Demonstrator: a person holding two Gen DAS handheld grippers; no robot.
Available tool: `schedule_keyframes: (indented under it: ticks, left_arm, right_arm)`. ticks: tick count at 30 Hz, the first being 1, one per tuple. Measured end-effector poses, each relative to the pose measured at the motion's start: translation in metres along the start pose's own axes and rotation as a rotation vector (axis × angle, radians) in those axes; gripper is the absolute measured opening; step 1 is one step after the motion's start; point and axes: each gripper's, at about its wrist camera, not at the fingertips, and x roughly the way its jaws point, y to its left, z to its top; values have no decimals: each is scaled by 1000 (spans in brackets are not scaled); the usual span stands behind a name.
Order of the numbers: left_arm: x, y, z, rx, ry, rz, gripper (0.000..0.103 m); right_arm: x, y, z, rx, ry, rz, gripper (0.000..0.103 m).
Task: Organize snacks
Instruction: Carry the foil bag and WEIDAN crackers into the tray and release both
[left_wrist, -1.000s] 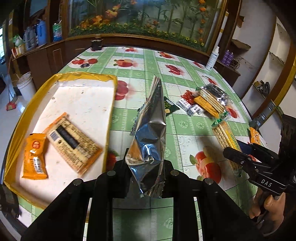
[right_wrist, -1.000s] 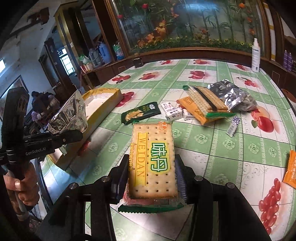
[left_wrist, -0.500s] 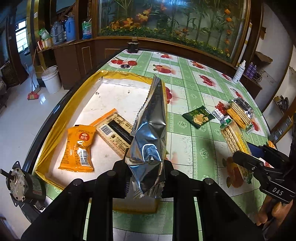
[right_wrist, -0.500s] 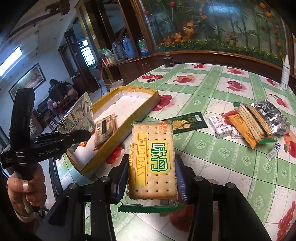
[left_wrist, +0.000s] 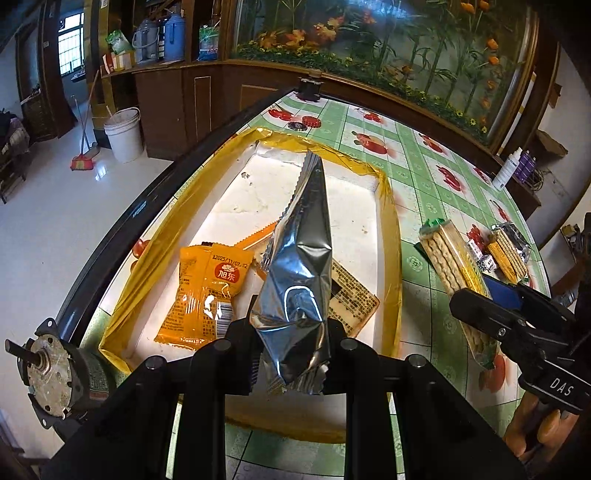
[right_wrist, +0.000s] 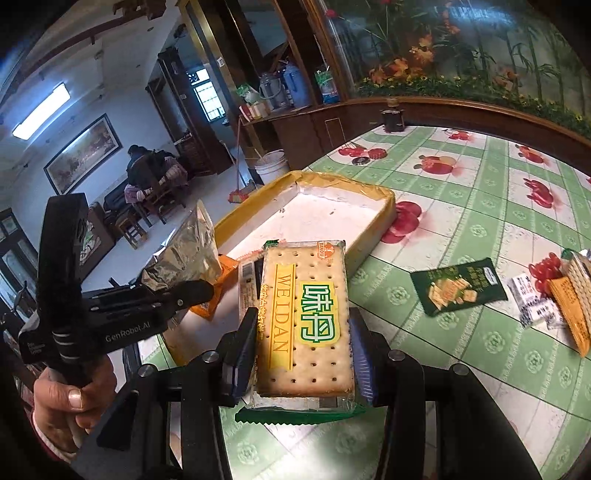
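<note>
My left gripper (left_wrist: 291, 354) is shut on a silver foil snack bag (left_wrist: 299, 280) and holds it upright above the near end of the yellow-rimmed tray (left_wrist: 391, 258). An orange snack packet (left_wrist: 207, 288) and a flat cracker pack (left_wrist: 351, 299) lie in the tray. My right gripper (right_wrist: 303, 354) is shut on a Weidan cracker pack (right_wrist: 306, 314), held above the table just right of the tray (right_wrist: 373, 218). The left gripper with the foil bag (right_wrist: 184, 251) shows at the left of the right wrist view.
On the green fruit-print tablecloth (right_wrist: 480, 206) lie a dark green snack packet (right_wrist: 458, 288), small white packets (right_wrist: 532, 302) and more cracker packs (left_wrist: 506, 254). A small motor (left_wrist: 48, 369) sits at the table's left edge. A white bottle (left_wrist: 508, 173) stands far right.
Both grippers have moved left toward the tray with their packs. The foil bag now hangs over the tray's near end, and the cracker pack is closer to the tray's right rim.
</note>
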Motion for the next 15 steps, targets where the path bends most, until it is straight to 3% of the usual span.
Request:
schedule_keyframes:
  ticks: [8, 15]
  left_arm:
    - [37, 18, 25, -76, 52, 25, 20]
    - [46, 22, 34, -92, 55, 68, 20]
  right_arm:
    - [59, 14, 49, -18, 17, 35, 47]
    - [116, 10, 62, -13, 78, 6, 47]
